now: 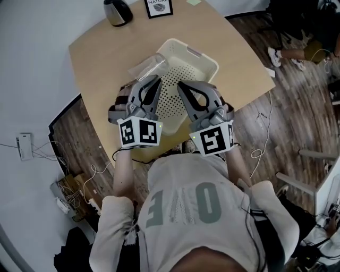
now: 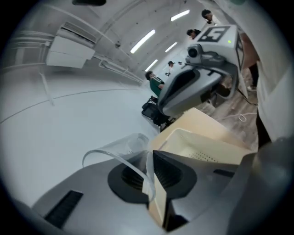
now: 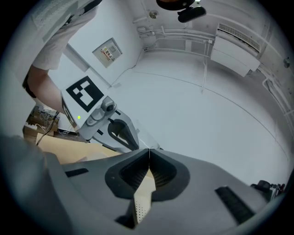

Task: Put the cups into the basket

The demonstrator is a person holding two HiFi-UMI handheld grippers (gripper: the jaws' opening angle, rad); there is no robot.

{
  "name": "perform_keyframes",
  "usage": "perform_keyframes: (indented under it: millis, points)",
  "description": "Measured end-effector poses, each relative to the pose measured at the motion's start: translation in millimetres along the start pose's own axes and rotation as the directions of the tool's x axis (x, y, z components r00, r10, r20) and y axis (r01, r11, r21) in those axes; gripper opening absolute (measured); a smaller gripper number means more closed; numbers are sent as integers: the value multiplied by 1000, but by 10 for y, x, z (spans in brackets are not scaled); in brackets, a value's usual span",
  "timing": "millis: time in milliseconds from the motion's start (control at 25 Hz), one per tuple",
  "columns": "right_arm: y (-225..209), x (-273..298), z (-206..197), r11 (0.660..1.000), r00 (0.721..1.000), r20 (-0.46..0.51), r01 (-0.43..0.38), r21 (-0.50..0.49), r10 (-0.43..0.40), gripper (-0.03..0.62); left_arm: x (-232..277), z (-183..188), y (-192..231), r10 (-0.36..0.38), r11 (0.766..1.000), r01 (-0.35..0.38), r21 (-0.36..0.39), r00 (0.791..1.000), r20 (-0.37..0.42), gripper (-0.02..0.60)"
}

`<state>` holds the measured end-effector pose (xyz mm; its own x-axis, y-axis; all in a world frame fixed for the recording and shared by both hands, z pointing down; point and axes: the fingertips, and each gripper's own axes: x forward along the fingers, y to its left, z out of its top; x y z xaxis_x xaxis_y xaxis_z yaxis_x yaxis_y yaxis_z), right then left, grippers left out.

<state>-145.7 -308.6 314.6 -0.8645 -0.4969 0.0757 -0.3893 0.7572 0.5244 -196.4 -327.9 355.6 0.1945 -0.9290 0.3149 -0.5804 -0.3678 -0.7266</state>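
A cream perforated basket stands in the middle of the wooden table. Both grippers hang over its near end, tips pointing away from me. My left gripper is shut on the rim of a clear plastic cup, which sticks out beyond the jaws over the basket's left edge. In the left gripper view the cup has its thin wall pinched between the pads, with the basket just below. My right gripper is shut with nothing in it, its pads meeting over the basket.
A dark jug, a framed sign and a green note sit at the table's far edge. Cables lie on the wooden floor. A person's feet show at the right.
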Motion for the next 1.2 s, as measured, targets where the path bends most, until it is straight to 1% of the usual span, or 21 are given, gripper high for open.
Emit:
perform_keyframes:
  millis: [80, 120, 280, 360, 440, 480, 560, 720, 760, 800, 880, 920, 960, 1040, 1120, 1200]
  points:
    - [-7, -22, -29, 1000, 1000, -10, 8, 11, -8, -2, 108, -67, -98, -90, 992, 92, 81, 995, -35, 38]
    - [-17, -34, -48, 1000, 1000, -15, 15, 16, -14, -2, 160, -96, -133, -121, 987, 125, 104, 992, -47, 40]
    - [-55, -85, -109, 999, 999, -35, 41, 30, -40, -2, 368, -244, -254, -194, 966, 207, 154, 976, -100, 40]
    - [-64, -119, -131, 998, 998, -45, 50, 34, -48, -2, 458, -335, -356, -244, 949, 265, 171, 960, -135, 41]
    - [-62, -154, -162, 998, 997, -56, 56, 36, -54, -2, 541, -428, -503, -302, 923, 332, 194, 938, -168, 42]
    - [-58, -168, -179, 998, 997, -62, 58, 35, -56, -2, 584, -483, -587, -332, 907, 368, 205, 924, -190, 41]
    - [-53, -191, -205, 998, 996, -68, 63, 31, -61, -2, 677, -615, -758, -389, 873, 440, 211, 889, -244, 43]
    - [-57, -240, -214, 996, 994, -76, 79, 31, -77, -2, 805, -920, -1086, -477, 798, 568, 204, 801, -362, 43]
    - [-61, -254, -215, 996, 994, -78, 82, 32, -80, -2, 819, -975, -1150, -489, 780, 590, 209, 783, -384, 43]
    - [-67, -267, -218, 996, 993, -80, 85, 32, -82, -2, 834, -1009, -1203, -495, 763, 606, 223, 771, -401, 43]
    - [-71, -285, -221, 996, 993, -84, 88, 28, -85, -2, 863, -1036, -1285, -493, 732, 627, 264, 756, -431, 43]
    - [-65, -289, -215, 996, 993, -86, 87, 22, -85, -2, 874, -1052, -1322, -493, 720, 638, 274, 748, -444, 41]
    - [-55, -293, -205, 996, 993, -86, 85, 16, -83, -2, 883, -1078, -1359, -499, 709, 651, 270, 734, -460, 42]
    - [-32, -302, -183, 997, 993, -85, 81, 9, -80, -2, 895, -1156, -1436, -519, 685, 687, 244, 694, -498, 43]
    - [-22, -311, -173, 997, 993, -83, 81, 7, -80, -2, 906, -1242, -1517, -534, 650, 722, 237, 656, -533, 41]
    - [-24, -317, -174, 996, 993, -86, 85, 5, -84, -2, 912, -1306, -1592, -546, 621, 746, 243, 633, -549, 43]
